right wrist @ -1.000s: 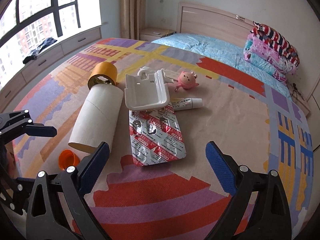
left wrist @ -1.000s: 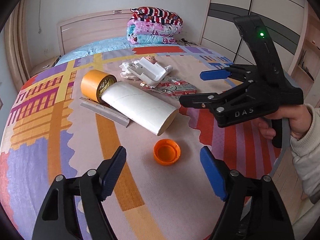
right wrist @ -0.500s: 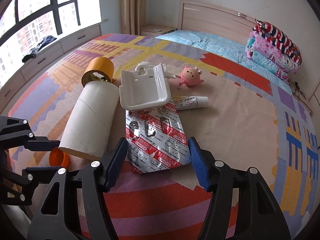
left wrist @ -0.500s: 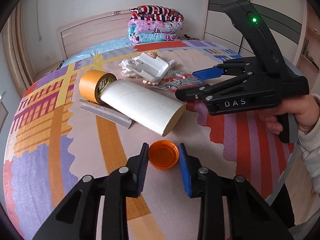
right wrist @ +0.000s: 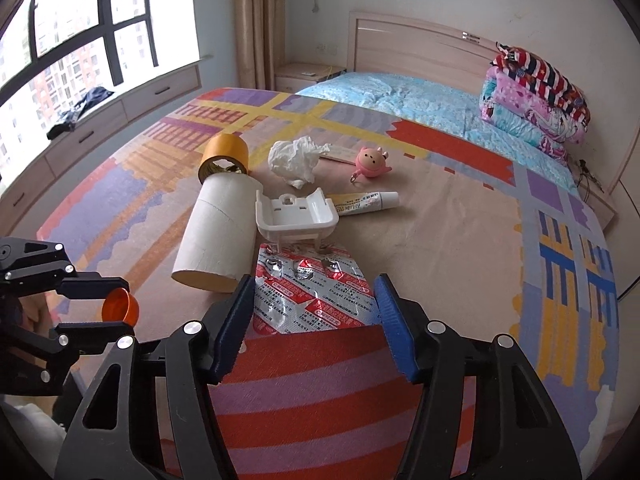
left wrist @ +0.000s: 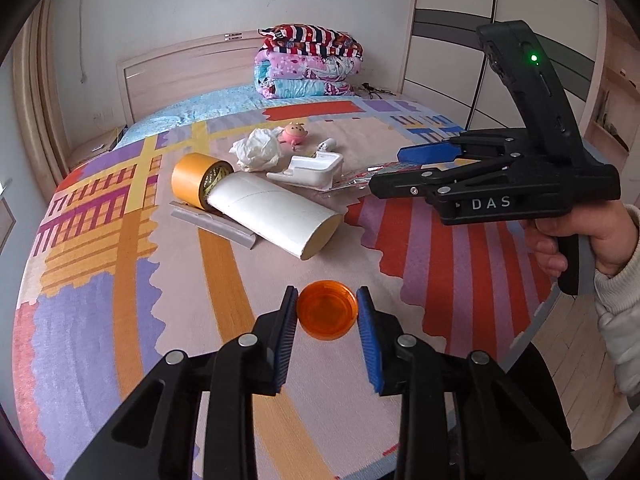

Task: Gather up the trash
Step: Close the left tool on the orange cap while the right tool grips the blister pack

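My left gripper [left wrist: 327, 312] is shut on an orange bottle cap [left wrist: 327, 314] and holds it above the bed; the cap also shows in the right wrist view [right wrist: 119, 306]. My right gripper [right wrist: 316, 308] has its blue pads on either side of a red and silver pill blister sheet [right wrist: 310, 290], which looks gripped by its near edge. On the bed lie a white cardboard tube [left wrist: 272, 210], an orange tape roll [left wrist: 196, 178], a crumpled tissue [right wrist: 298, 156], a white plastic tray [right wrist: 296, 216], an ointment tube [right wrist: 366, 202] and a pink toy [right wrist: 372, 162].
A grey strip [left wrist: 212, 224] lies under the tape roll. Folded quilts [left wrist: 310, 64] are stacked by the headboard. The bed's edge is near on the right, with wardrobe doors [left wrist: 452, 52] beyond. A window bench [right wrist: 100, 120] runs along the far side.
My left gripper closed on the orange cap and lifted it off the bed. My right gripper narrowed onto the pill sheet and rose a little.
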